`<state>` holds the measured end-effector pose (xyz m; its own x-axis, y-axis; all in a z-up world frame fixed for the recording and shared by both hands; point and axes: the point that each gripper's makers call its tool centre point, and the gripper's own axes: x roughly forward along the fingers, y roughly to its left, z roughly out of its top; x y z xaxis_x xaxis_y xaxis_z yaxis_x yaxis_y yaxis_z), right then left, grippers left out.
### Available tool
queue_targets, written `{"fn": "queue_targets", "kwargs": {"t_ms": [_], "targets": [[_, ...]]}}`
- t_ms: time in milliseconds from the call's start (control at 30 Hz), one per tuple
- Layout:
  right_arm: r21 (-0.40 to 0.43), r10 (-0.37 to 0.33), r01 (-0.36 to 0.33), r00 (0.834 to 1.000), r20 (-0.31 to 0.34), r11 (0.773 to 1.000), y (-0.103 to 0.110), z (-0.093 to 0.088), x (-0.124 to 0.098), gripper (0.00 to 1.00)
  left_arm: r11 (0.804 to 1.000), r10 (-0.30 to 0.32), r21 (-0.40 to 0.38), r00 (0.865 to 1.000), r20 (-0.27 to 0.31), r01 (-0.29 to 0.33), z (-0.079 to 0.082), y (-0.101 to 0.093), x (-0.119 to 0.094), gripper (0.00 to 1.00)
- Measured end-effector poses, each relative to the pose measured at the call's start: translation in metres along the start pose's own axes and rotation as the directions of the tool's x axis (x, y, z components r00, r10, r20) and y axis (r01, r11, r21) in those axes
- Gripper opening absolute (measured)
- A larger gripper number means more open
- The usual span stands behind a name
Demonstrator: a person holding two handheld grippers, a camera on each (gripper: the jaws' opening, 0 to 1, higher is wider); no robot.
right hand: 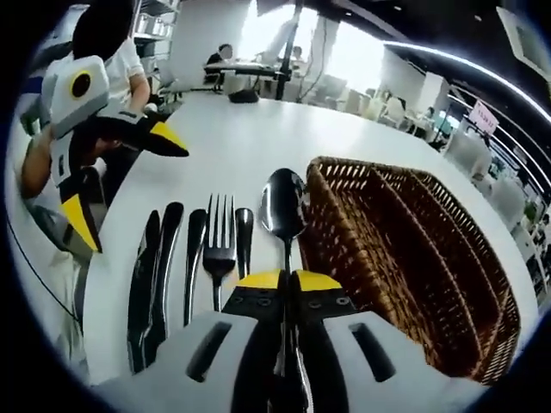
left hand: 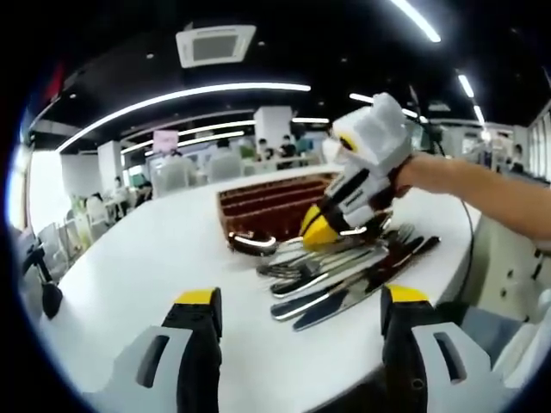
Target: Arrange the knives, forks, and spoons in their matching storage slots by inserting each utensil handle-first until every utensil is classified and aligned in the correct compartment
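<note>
Right gripper (right hand: 288,280) up close in its own view: yellow tips pressed together on the thin handle of a spoon (right hand: 283,206), bowl pointing away, held just beside the near corner of the wicker tray (right hand: 405,249). Left of that spoon, on the white table (right hand: 250,138), a fork (right hand: 219,237), another spoon and dark knives (right hand: 155,275) lie side by side, handles toward the camera. Further off, the left gripper (right hand: 129,176) hangs above the table edge, its jaws spread wide, nothing between them. From the left gripper view, its own jaws stand well apart at the bottom, and beyond them the right gripper (left hand: 327,228) sits at the cutlery row in front of the tray (left hand: 267,202), a bare forearm (left hand: 482,189) behind it.
</note>
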<state>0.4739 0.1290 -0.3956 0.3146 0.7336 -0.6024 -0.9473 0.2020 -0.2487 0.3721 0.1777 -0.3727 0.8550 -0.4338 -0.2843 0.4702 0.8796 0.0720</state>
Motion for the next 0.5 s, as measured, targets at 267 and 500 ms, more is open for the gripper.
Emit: {"fn": "queue_targets", "kwargs": {"t_ms": [267, 500], "targets": [[-0.021, -0.024, 0.024, 0.999, 0.021, 0.999, -0.006, 0.009, -0.008, 0.03, 1.000, -0.005, -0.001, 1.000, 0.003, 0.005, 0.000, -0.001, -0.001, 0.76], [-0.045, -0.042, 0.043, 0.999, 0.025, 0.998, -0.008, 0.014, -0.016, 0.03, 1.000, -0.004, 0.001, 1.000, 0.005, 0.004, -0.001, -0.001, -0.003, 0.76]]}}
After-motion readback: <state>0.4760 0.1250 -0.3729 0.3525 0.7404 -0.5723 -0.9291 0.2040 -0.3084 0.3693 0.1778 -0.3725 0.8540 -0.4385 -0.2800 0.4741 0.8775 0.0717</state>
